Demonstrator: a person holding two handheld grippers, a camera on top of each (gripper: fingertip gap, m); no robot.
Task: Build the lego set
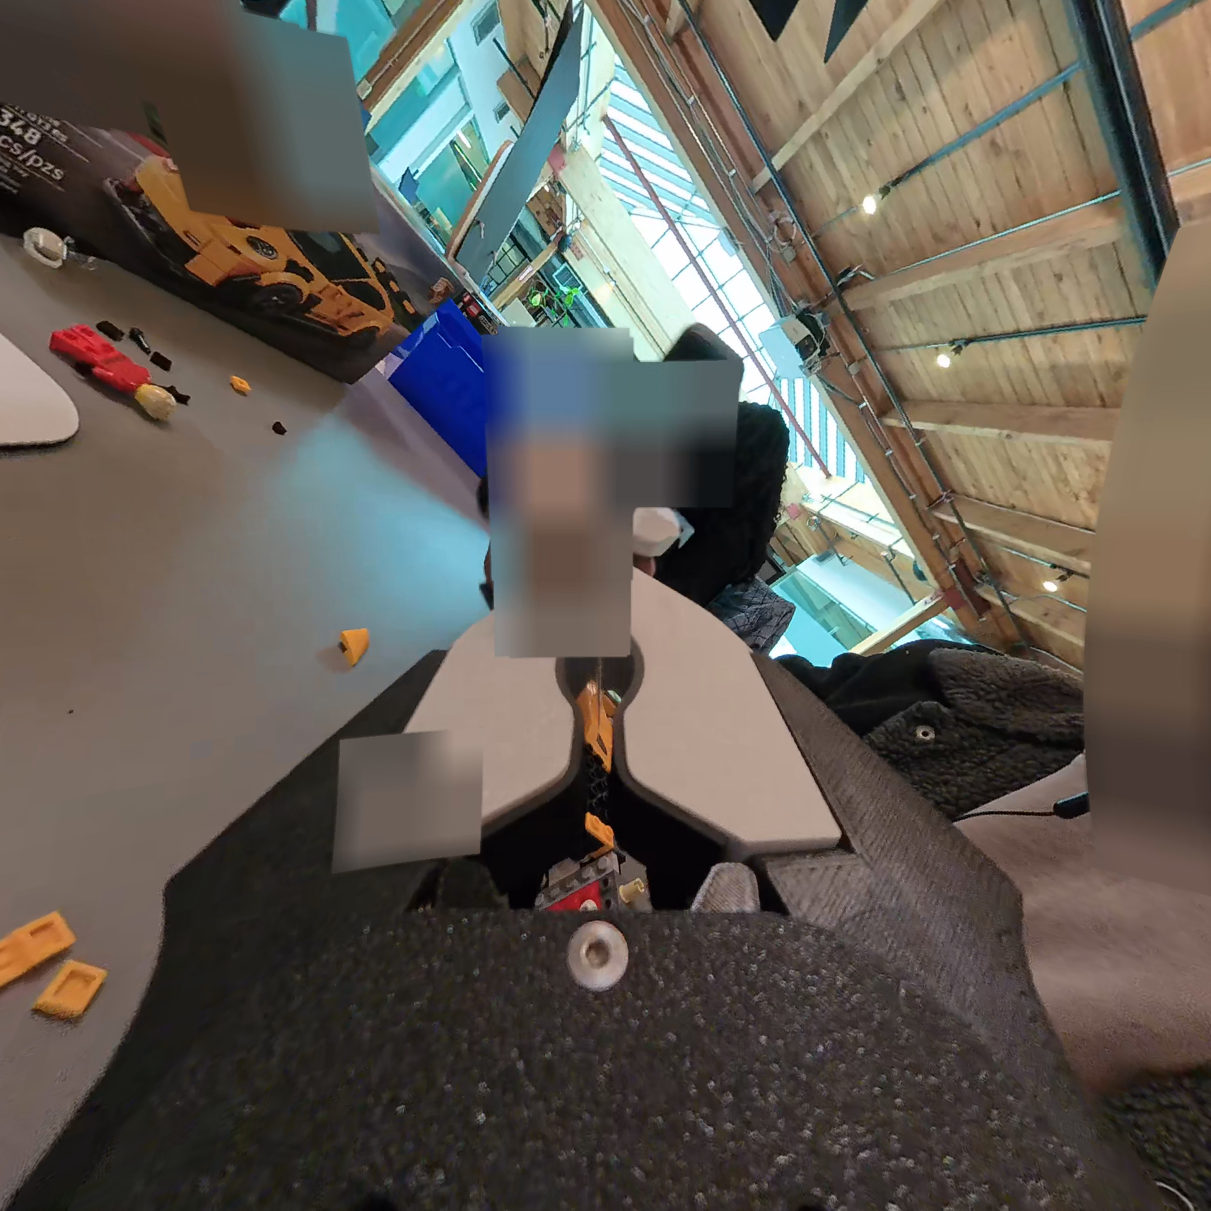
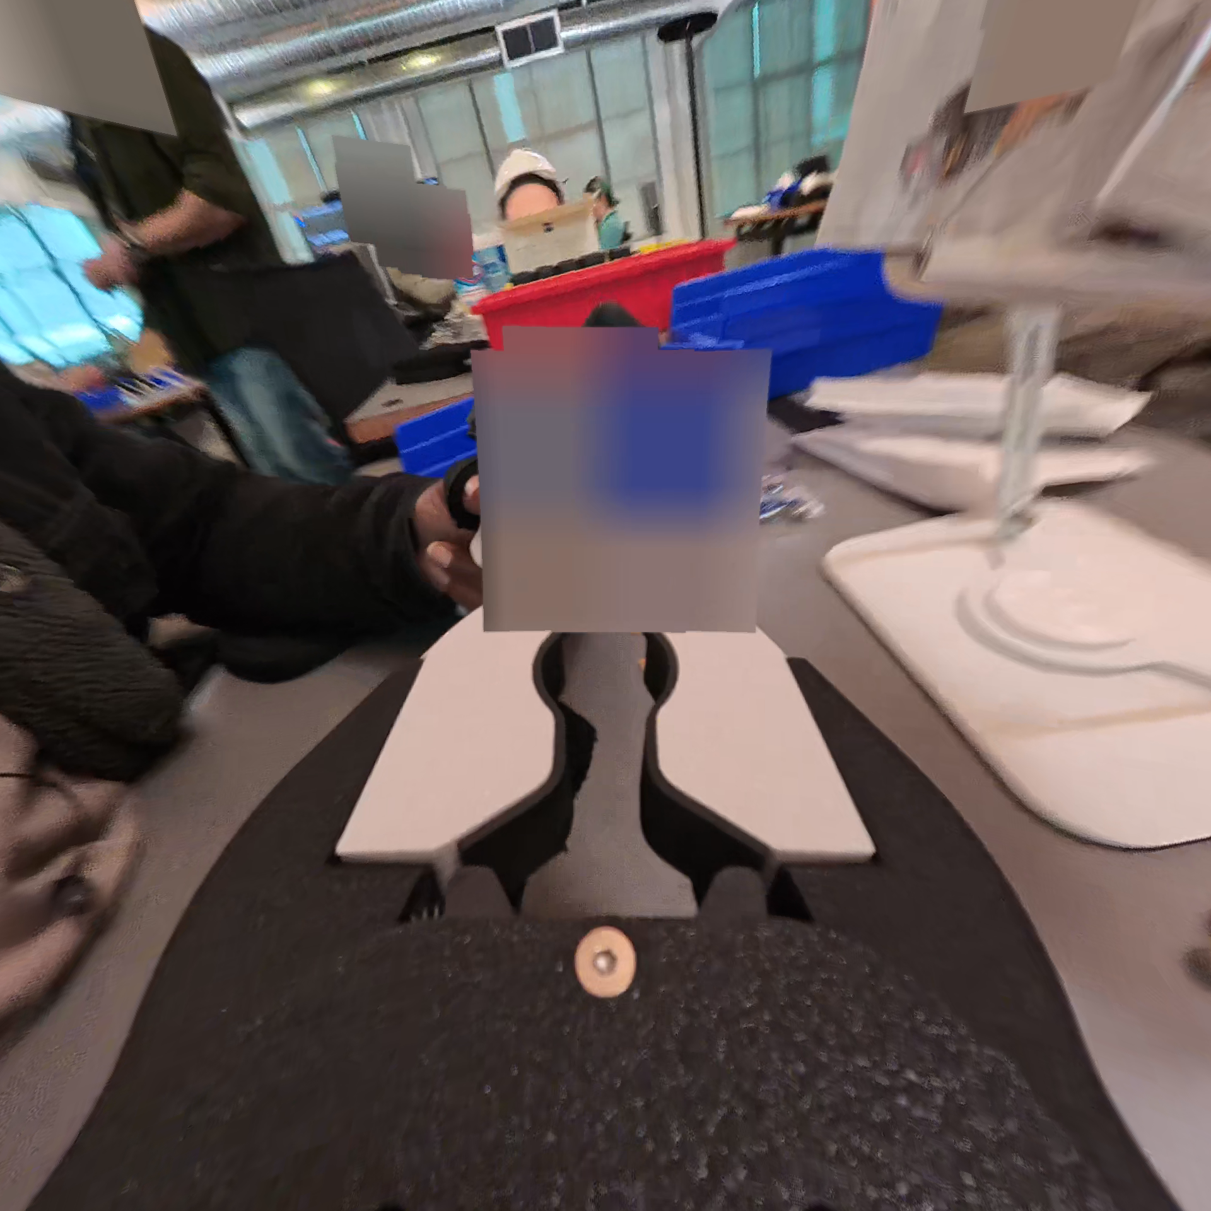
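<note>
Left wrist view first: the left tool (image 1: 599,629) is tilted over a grey worktop (image 1: 196,590). Its fingertips are behind a blurred patch, so I cannot tell what they do. Lower down, its two white fingers (image 1: 504,727) stand close together with a narrow slot between them. Yellow and black brick parts (image 1: 599,730) show in that slot, and grey and red bricks (image 1: 580,884) show nearer the tool's body. Whether the fingers press on any of them I cannot tell.

Nearest on the worktop is a yellow wedge (image 1: 354,645), left of the tool and apart from it. Two flat yellow pieces (image 1: 39,950) lie side by side near the left edge. Farther off are a red piece (image 1: 98,354) with small black bits about it, and behind them a dark box (image 1: 262,262) picturing a yellow car. A blue bin (image 1: 445,380) stands beyond the box. A dark fleece jacket (image 1: 950,721) lies to the right.

Right wrist view: the right tool (image 2: 606,622) is held level above the same worktop, its tips also blurred over. The visible parts of its fingers (image 2: 472,734) stand apart with bare worktop showing between them; whether the tips are open I cannot tell. A hand (image 2: 445,544) in a black sleeve reaches in from the left, just ahead of the tool. A white stand base (image 2: 1016,655) sits to the right. A red bin (image 2: 590,288) and blue bins (image 2: 806,308) stand well behind.
</note>
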